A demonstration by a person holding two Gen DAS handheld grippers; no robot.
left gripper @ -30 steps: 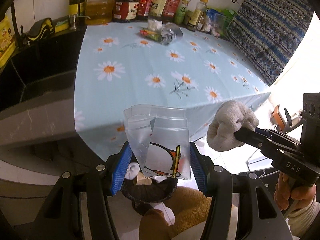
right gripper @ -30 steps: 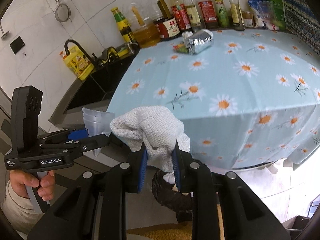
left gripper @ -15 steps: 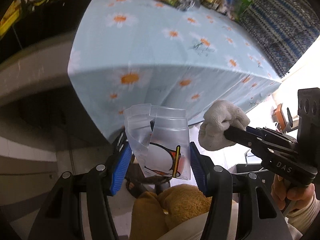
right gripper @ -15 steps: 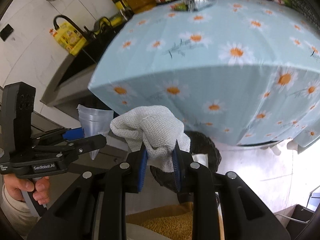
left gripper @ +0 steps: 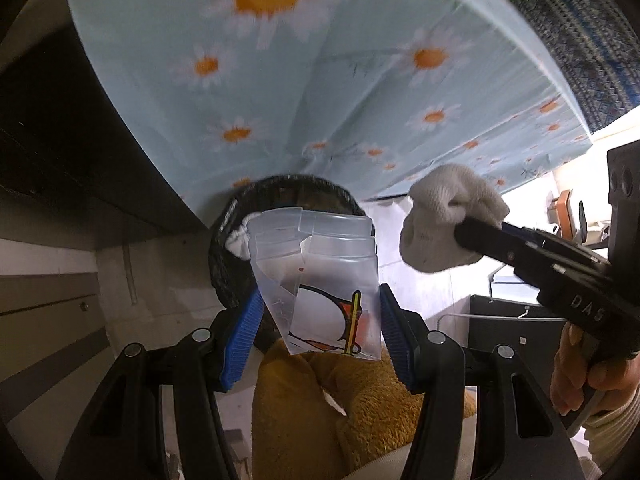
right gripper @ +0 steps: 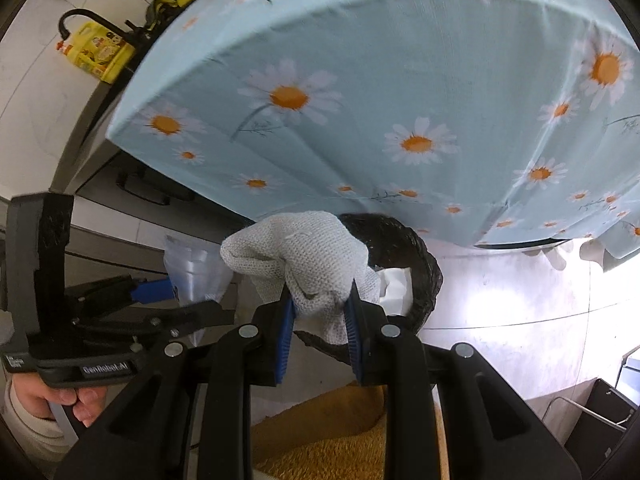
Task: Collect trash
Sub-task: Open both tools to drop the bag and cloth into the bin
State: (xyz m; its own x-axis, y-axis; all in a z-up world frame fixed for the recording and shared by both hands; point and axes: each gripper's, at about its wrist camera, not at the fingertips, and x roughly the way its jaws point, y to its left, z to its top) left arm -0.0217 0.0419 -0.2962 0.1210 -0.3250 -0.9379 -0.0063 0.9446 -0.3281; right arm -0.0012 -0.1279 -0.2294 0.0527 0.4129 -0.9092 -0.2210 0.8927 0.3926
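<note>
The step in hand looks like the drop into the bin; both grippers hold trash and hang over the black trash bin (left gripper: pixel 224 248), which sits on the floor just under the near edge of the table with the daisy cloth (left gripper: pixel 340 92).

The left gripper (left gripper: pixel 318 316) has its blue pads closed on the sides of a clear plastic bag (left gripper: pixel 320 280) with a cartoon picture on it; the bag stands up between the pads, right over the bin's mouth.

The right gripper (right gripper: pixel 320 316) has its fingers squeezed almost together on a white knitted cloth (right gripper: pixel 304 256); the bunched cloth puffs out past the tips, and the bin (right gripper: pixel 416 256) is just behind it and a bit to the right. Some white paper (right gripper: pixel 394 286) is already inside the bin.

Next, I think each gripper needs to be right above the opening; then the fingers must open so the bag and the cloth fall in. The bag is light and could stick to a pad or float past the rim, so a low drop seems best.
</note>
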